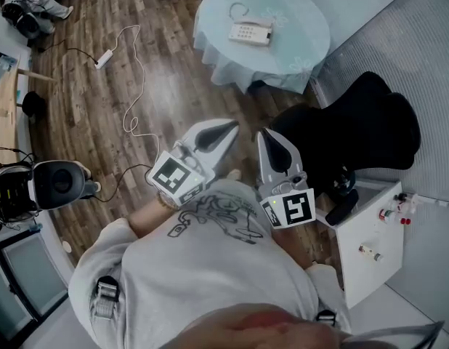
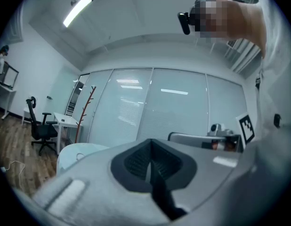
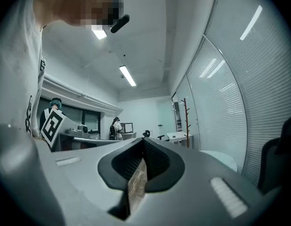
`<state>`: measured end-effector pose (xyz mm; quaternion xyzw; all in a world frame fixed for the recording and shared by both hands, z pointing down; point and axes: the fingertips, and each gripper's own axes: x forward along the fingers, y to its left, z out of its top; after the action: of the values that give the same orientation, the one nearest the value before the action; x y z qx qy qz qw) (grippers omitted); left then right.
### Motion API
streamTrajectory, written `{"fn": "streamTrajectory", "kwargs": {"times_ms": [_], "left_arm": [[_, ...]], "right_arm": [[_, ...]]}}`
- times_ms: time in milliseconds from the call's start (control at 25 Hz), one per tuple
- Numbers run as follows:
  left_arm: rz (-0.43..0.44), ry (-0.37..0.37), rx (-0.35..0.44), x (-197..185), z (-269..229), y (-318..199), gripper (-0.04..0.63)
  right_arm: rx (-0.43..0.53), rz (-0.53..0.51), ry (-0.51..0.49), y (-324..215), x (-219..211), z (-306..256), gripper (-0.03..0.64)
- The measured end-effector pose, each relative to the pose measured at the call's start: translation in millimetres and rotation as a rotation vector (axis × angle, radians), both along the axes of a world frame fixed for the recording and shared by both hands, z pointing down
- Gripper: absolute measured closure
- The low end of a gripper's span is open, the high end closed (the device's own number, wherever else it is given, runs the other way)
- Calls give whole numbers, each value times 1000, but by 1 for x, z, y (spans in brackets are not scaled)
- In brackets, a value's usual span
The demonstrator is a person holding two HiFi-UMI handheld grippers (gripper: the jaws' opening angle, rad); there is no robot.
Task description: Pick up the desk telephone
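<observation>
A white desk telephone (image 1: 251, 32) with a curled cord lies on a round table with a pale blue cloth (image 1: 297, 57) at the top of the head view. My left gripper (image 1: 228, 131) and right gripper (image 1: 272, 138) are held close to my chest, well short of that table, both shut with nothing between the jaws. In the left gripper view the shut left gripper (image 2: 150, 161) points level across the room, with the round table's edge (image 2: 70, 154) low at the left. The right gripper view shows the shut right gripper (image 3: 141, 161) and a bit of the table (image 3: 223, 160) at the right.
A black office chair (image 1: 355, 133) stands right of me, next to a white cabinet (image 1: 370, 246). A cable and power strip (image 1: 104, 58) lie on the wooden floor. A desk with gear (image 1: 35, 184) is at the left. A coat stand (image 2: 84, 112) and a chair (image 2: 39, 128) stand by the glass wall.
</observation>
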<state>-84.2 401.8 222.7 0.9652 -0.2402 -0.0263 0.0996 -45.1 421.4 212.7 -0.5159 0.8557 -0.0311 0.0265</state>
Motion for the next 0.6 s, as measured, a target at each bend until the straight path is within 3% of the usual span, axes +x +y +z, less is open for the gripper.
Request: {"fn": "streamTrajectory", "kwargs": {"times_ms": [600], "left_arm": [[-20, 9, 0, 80, 11, 22, 594]], "right_arm": [[-6, -28, 2, 27, 71, 16, 612]]}}
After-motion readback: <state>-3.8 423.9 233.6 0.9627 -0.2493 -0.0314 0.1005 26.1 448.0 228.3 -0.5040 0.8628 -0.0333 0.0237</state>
